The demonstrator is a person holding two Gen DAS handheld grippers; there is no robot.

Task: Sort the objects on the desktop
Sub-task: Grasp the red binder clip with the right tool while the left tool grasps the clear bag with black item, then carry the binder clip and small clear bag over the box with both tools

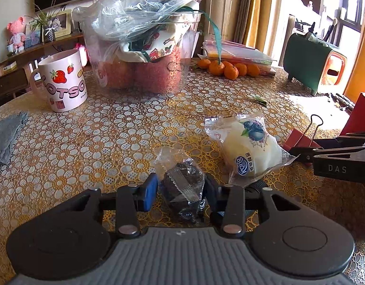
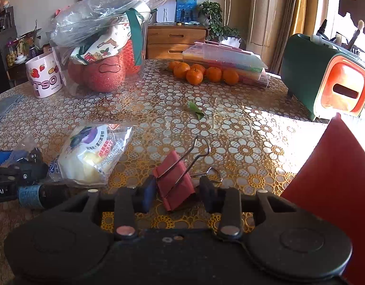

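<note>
Left wrist view: the left gripper (image 1: 181,187) is clamping the dark wrapped snack (image 1: 182,185), both pads touching its wrapper at 6 o'clock; squeeze the cake body, not loose film. Right wrist view: the right gripper (image 2: 176,190) is bracketing the red binder clip (image 2: 174,179) at 6 o'clock, jaws part-open with a gap at the right pad; centre it before closing.

Harsh right-side sunlight, perhaps overexposed.
</note>
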